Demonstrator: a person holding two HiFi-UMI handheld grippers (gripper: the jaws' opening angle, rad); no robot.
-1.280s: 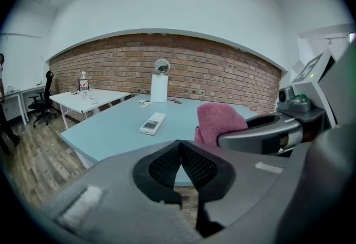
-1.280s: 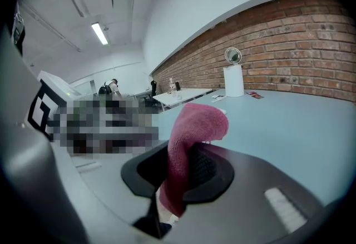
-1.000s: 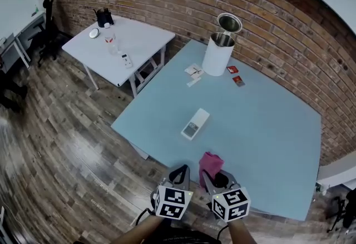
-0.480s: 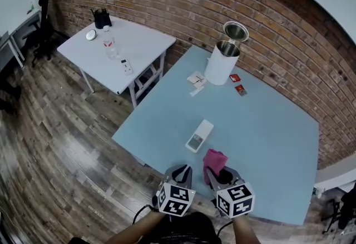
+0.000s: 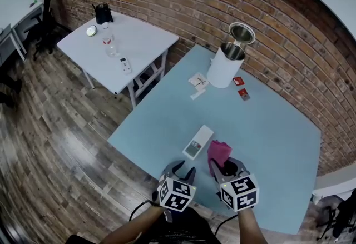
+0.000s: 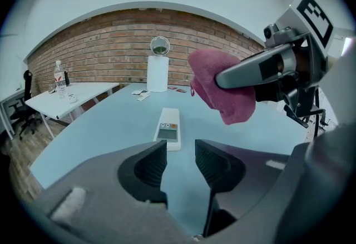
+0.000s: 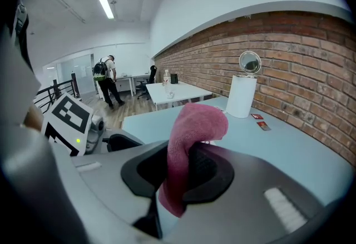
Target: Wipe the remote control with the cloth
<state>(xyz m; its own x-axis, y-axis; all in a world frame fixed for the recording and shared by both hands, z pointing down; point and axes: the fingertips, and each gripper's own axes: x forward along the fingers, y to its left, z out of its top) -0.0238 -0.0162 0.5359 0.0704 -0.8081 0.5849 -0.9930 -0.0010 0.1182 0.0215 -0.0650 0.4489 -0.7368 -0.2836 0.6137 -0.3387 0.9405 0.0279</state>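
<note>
A white remote control (image 5: 198, 142) (image 6: 168, 128) lies flat on the light blue table (image 5: 267, 126), its small screen facing up. Just short of it, near the table's front edge, my left gripper (image 5: 181, 171) (image 6: 181, 162) is open with nothing between its jaws, which have just been opening. To its right, my right gripper (image 5: 221, 168) (image 7: 177, 173) is shut on a pink cloth (image 5: 218, 152) (image 7: 192, 134), which bunches above the jaws. The cloth (image 6: 222, 88) hangs in the air just right of the remote.
A white cylindrical bin (image 5: 225, 66) with its lid raised stands at the table's far side, with small cards (image 5: 241, 87) and papers (image 5: 197, 81) near it. A white side table (image 5: 119, 45) holds a bottle and small items. Brick wall behind.
Both grippers have moved forward over the table toward the remote, the cloth now beside it. The left jaws have gone from shut to open.
</note>
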